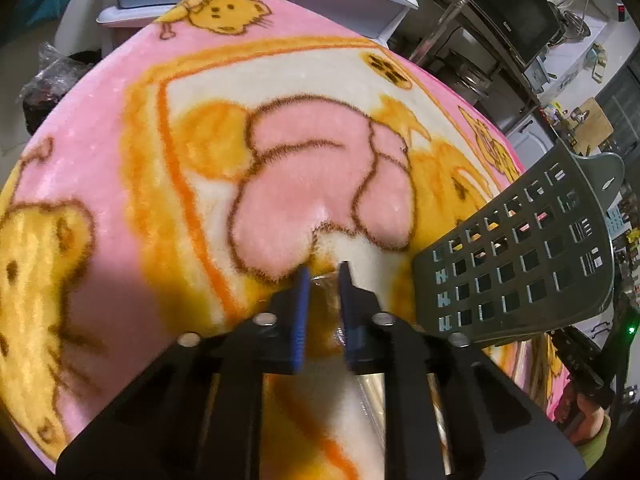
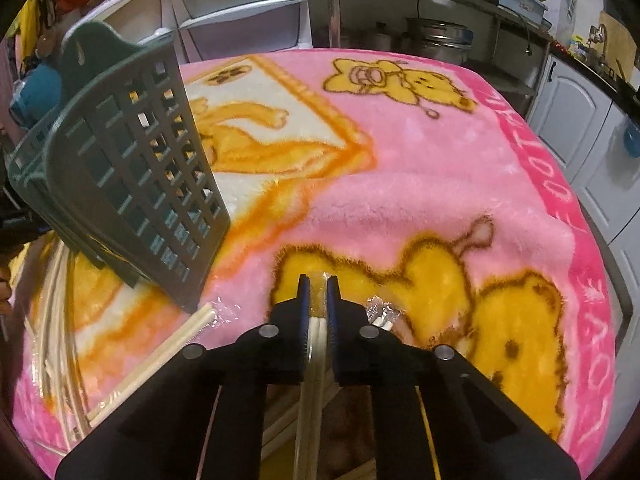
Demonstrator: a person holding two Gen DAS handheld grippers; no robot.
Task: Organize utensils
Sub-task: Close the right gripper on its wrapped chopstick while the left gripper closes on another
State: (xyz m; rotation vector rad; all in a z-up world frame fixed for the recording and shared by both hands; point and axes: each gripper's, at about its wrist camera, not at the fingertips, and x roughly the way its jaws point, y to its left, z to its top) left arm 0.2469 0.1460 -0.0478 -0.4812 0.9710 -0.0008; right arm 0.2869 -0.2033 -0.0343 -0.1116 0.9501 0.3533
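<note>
My left gripper (image 1: 323,276) is shut on a clear-wrapped pair of chopsticks (image 1: 335,320) and holds it above the blanket. A dark green perforated utensil basket (image 1: 520,256) stands tilted to its right. My right gripper (image 2: 315,282) is shut on another wrapped pair of chopsticks (image 2: 314,344), which runs back between the fingers. The same basket (image 2: 132,168) leans at the left in the right wrist view. More wrapped chopsticks (image 2: 168,356) lie on the blanket below the basket, a bundle (image 2: 60,320) lies at the far left, and one wrapped end (image 2: 382,316) shows beside the right finger.
A pink and yellow cartoon blanket (image 2: 440,184) covers the table. White drawer units (image 2: 240,12) and a metal shelf with pots (image 2: 440,36) stand behind. White cabinets (image 2: 580,120) are at the right. A microwave (image 1: 516,12) stands on a rack beyond the table.
</note>
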